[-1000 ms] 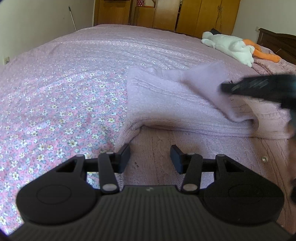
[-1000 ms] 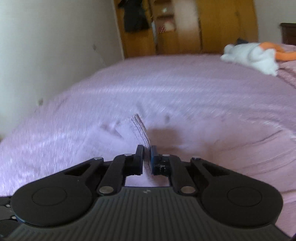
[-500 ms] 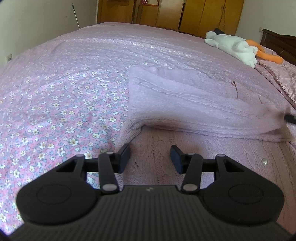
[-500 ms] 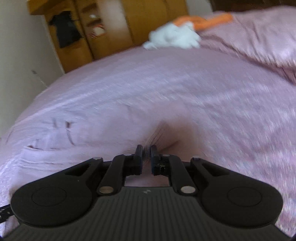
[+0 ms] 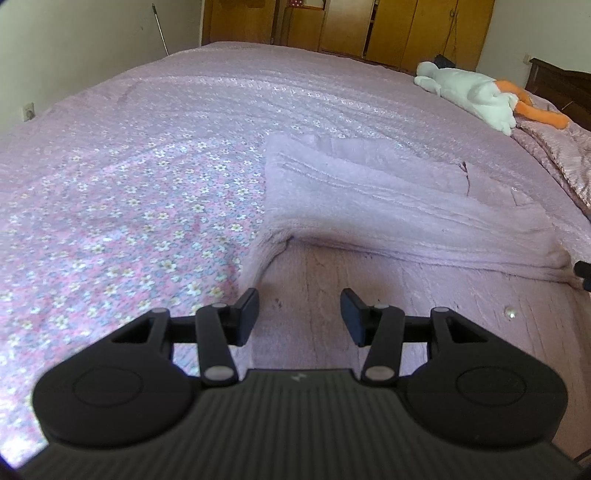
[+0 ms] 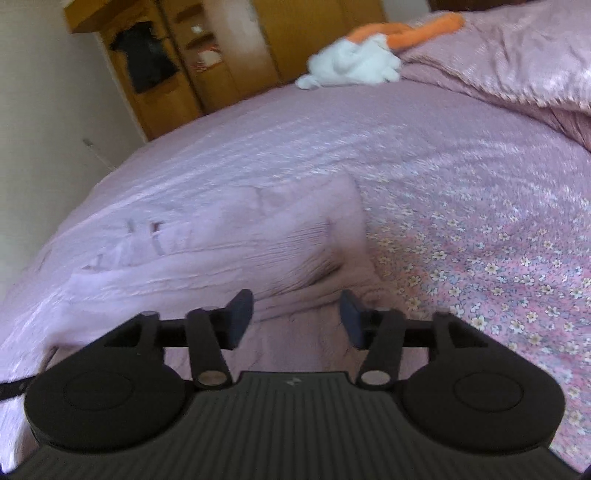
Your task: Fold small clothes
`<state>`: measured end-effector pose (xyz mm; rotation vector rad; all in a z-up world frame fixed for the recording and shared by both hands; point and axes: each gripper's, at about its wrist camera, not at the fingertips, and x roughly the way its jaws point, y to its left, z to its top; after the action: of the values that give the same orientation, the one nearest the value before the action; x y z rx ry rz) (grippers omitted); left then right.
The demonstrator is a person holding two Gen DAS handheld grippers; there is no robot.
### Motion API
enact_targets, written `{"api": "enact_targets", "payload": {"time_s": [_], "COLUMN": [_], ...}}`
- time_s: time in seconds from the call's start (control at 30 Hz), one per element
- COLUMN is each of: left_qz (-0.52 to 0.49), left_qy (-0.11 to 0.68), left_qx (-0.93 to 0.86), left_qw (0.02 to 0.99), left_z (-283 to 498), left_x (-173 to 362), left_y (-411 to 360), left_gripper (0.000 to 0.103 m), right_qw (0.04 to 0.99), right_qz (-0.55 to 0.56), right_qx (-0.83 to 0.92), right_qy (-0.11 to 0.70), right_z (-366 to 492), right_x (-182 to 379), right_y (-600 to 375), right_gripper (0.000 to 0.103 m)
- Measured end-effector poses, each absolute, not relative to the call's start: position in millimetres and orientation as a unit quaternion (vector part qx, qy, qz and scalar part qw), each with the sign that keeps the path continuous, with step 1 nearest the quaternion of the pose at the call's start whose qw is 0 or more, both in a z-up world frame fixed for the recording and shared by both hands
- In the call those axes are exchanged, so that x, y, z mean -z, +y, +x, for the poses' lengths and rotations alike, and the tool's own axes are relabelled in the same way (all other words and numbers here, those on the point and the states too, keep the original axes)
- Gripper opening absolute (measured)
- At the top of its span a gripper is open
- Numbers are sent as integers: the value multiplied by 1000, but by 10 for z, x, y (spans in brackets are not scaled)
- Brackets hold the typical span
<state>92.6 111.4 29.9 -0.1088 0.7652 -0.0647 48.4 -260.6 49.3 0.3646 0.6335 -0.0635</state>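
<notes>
While the pale pink knitted garment point(image 5: 388, 206) lies on the flowered bedspread point(image 5: 129, 206), one part of it is folded over another, making a thick edge across the knit. The left gripper point(image 5: 299, 317) hovers just above the lower layer, jaws parted with only cloth beneath them. The right gripper point(image 6: 297, 317) has just been opening; its jaws stand wide over the fold, nothing pinched between them. Well beyond, a white and orange plush toy point(image 5: 476, 96) rests near the wooden wardrobes point(image 5: 388, 29).
</notes>
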Motion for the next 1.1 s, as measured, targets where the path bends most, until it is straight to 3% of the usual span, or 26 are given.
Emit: {"api": "enact_targets", "payload": {"time_s": [0.4,0.8,1.1], "left_qz": [-17,10,63], "left_qy": [381,388,417], "left_qx": [37,53,94], "left_qw": [924,920,902], "left_z": [364,-196,-449], "left_x": [-500,-437,-203], "left_y": [1088,886,697], "left_gripper": [50,57,64], "right_qw": [941,930,899], "right_qz": [112,-102,-168], "right_qx": [-64,-100,-88], "right_qy": [313,338,396], "right_z": [-413,-1156,-1249], "right_x": [-731,-430,-140], "right_y": [-2139,-1534,-1368], "right_gripper": [65,85,88]}}
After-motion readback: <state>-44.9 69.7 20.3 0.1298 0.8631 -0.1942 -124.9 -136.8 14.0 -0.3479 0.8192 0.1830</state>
